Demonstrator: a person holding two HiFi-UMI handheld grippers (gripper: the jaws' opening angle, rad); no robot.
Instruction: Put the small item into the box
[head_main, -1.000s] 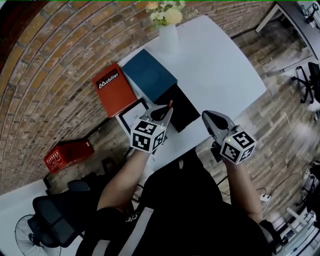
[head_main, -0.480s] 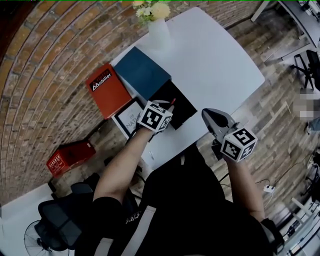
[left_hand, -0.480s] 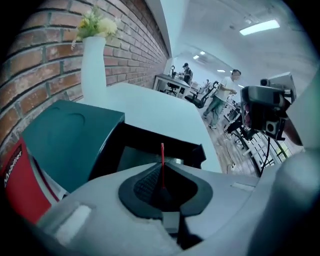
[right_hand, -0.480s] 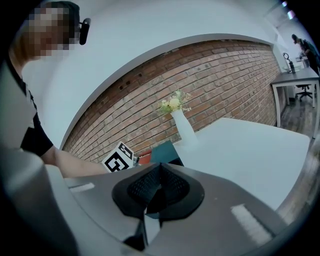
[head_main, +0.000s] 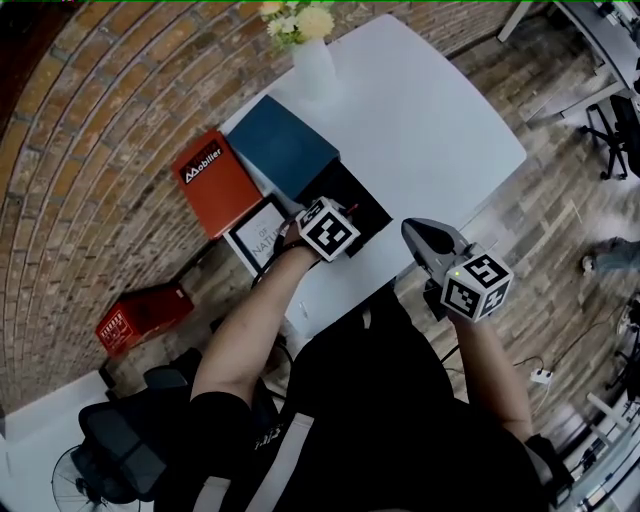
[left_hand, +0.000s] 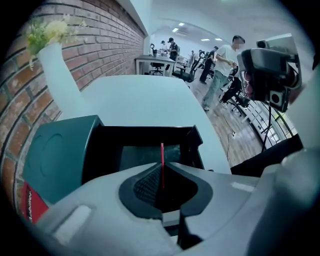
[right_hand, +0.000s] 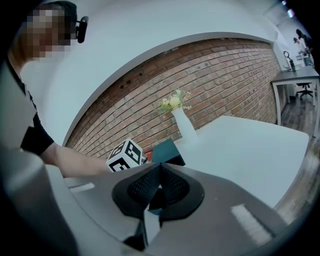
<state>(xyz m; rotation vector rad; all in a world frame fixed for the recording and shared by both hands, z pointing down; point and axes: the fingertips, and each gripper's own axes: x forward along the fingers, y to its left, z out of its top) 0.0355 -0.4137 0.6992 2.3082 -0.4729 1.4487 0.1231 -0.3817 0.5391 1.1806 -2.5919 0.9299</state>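
Left gripper view shows your left hand-held gripper (left_hand: 161, 169) pinched narrow on the thin red item (left_hand: 161, 154), whose tip is poised above the open black box (left_hand: 194, 144). The item is not yet inside, so I judge that only lowering and release are left. Your right hand-held gripper (right_hand: 159, 167) is closed on nothing at three o'clock, clear of the work. Farther along the worktop (left_hand: 145, 95), the teal lid (left_hand: 55, 150) sits at ten o'clock and the white vase (left_hand: 60, 85) at eleven. Nothing blocks the opening.

Left gripper (left_hand: 161, 170) lower, over box (left_hand: 145, 132).
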